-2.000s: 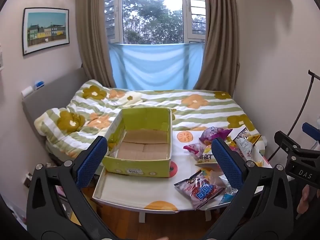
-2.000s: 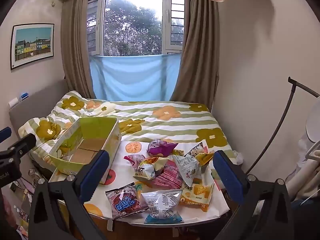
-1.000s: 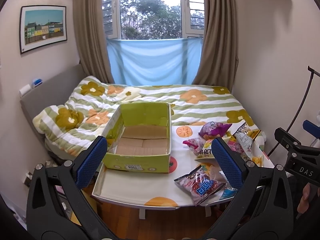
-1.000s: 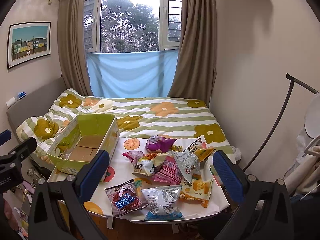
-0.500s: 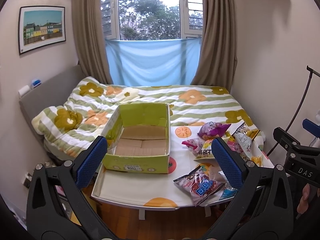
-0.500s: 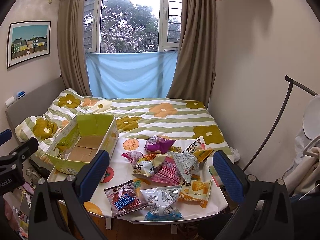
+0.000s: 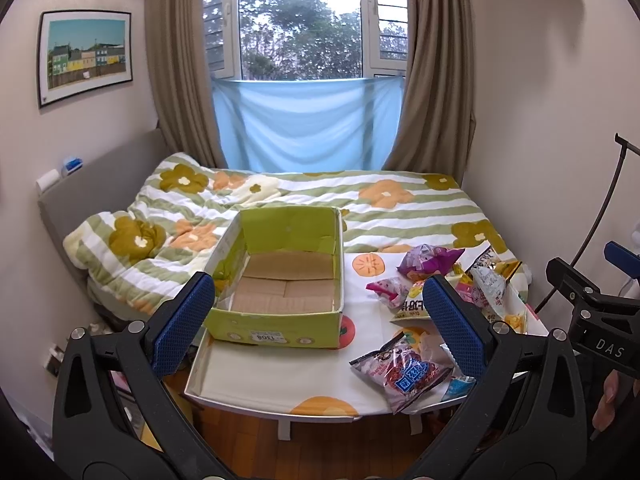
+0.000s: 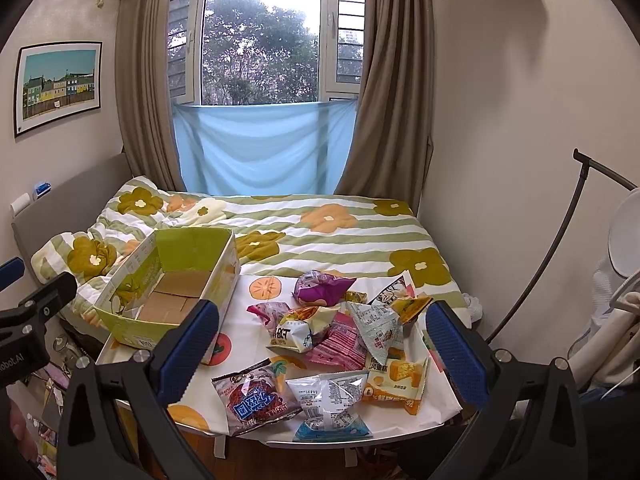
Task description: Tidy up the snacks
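Green box (image 7: 280,280) sitting open on the tabletop (image 7: 256,376), snack packets (image 8: 332,344) heaped right of it, bed (image 7: 360,208) behind; both grippers' fingers (image 7: 182,322) (image 8: 456,350) spread wide, gripping nothing.

You faced a small bedroom with cream walls. A window (image 7: 302,20) sat centered in the far wall, grey daylight and trees behind it, a pale blue cloth (image 7: 306,124) across its lower part, brown curtains (image 7: 176,60) at both edges. A framed picture (image 7: 85,56) of colored houses hung on the wall beside it. The bed (image 8: 328,232) carried a striped floral duvet against a grey headboard (image 7: 100,184). Wood floor (image 7: 256,436) showed below.
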The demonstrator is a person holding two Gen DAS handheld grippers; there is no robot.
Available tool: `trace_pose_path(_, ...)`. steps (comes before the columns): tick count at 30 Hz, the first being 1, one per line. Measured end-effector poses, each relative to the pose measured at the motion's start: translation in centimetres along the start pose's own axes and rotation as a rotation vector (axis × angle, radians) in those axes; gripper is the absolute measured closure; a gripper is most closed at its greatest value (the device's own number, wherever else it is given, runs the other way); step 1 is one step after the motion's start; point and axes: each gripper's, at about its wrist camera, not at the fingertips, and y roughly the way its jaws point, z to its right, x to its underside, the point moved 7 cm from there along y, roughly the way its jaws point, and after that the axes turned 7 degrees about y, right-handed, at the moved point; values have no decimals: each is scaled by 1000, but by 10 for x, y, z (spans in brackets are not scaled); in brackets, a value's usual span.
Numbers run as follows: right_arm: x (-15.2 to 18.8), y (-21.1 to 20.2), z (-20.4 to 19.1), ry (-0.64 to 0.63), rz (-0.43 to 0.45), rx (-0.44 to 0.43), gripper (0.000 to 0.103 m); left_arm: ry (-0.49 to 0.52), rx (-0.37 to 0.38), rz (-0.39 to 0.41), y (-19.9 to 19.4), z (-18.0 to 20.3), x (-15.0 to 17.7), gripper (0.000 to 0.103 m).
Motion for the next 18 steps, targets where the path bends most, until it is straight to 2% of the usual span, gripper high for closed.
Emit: trace_pose_path(18, -1, 3, -2, -2, 2, 6, 0, 3, 14, -3, 5, -1, -2, 0)
